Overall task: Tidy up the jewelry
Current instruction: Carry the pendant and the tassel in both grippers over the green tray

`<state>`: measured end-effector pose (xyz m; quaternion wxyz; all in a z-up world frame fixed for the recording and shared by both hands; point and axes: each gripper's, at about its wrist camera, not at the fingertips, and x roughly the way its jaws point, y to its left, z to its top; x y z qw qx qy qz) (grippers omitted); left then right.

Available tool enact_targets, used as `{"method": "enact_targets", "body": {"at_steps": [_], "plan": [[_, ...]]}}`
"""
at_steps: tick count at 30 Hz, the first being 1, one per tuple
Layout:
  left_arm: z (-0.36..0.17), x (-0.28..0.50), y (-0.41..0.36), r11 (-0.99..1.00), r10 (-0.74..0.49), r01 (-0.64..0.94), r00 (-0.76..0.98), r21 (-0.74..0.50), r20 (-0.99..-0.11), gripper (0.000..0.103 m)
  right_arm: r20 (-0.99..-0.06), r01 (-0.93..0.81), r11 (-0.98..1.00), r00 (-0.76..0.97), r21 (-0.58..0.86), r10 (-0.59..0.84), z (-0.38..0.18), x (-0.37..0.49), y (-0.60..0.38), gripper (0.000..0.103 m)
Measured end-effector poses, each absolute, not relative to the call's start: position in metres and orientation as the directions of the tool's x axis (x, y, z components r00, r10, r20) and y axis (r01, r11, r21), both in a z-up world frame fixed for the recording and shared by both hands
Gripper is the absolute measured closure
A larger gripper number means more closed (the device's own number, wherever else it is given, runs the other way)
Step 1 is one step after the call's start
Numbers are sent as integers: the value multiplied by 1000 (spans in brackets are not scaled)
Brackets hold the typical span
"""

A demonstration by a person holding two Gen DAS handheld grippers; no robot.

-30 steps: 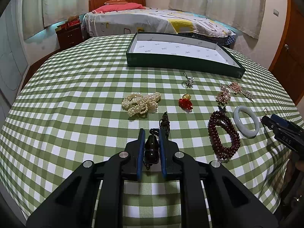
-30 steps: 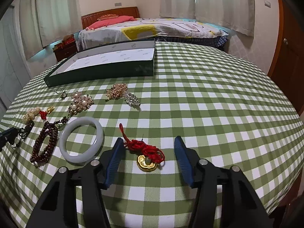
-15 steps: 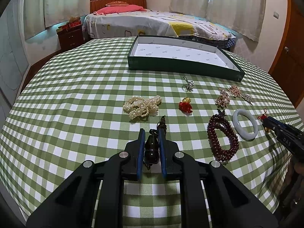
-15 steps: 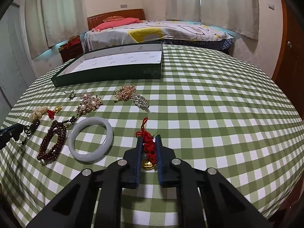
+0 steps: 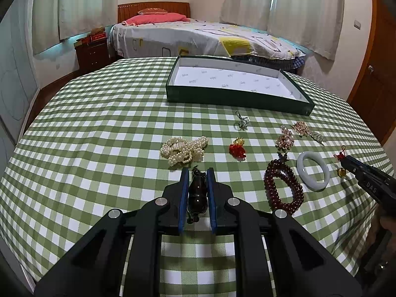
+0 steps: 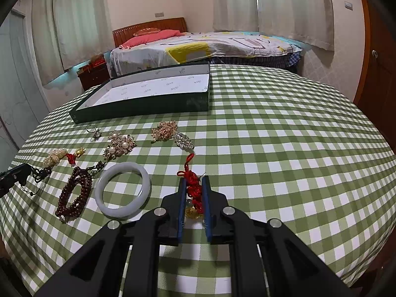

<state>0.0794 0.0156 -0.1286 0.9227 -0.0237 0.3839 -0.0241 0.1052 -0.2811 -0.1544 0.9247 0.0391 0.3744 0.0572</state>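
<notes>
My left gripper (image 5: 196, 173) is shut on a dark brown gourd-shaped pendant (image 5: 197, 195) with a black cord, low over the green checked tablecloth. My right gripper (image 6: 194, 180) is shut on a red knotted cord charm (image 6: 191, 188); its gold piece (image 6: 193, 213) shows between the fingers. From the left wrist view the right gripper (image 5: 346, 161) sits at the right edge, beside a white bangle (image 5: 314, 185). A green tray (image 5: 235, 99) with a white lining stands farther back, with nothing in it.
On the cloth lie a pearl necklace (image 5: 184, 149), a small red charm (image 5: 237, 149), a dark red bead bracelet (image 6: 74, 193), the bangle (image 6: 118, 212), a pearl brooch (image 6: 120, 144), a gold brooch (image 6: 164, 130) and a ring (image 5: 242, 121). A bed stands behind the table.
The right gripper's jaws, wide apart around the red cord charm a second ago, have shut on it. The left gripper keeps its hold on the pendant.
</notes>
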Motion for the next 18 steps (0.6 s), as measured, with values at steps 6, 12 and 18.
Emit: {"method": "enact_targets", "body": {"at_steps": [6, 12, 18], "plan": [[-124, 79, 17, 998, -62, 22, 715, -66, -697, 89, -681, -77, 989, 719, 124, 141, -152, 105, -281, 90], [-114, 78, 16, 997, -67, 26, 731, -70, -679, 89, -672, -79, 988, 726, 134, 149, -148, 105, -282, 90], [-103, 83, 13, 997, -74, 31, 746, -77, -662, 89, -660, -83, 985, 733, 149, 162, -142, 106, -284, 90]]}}
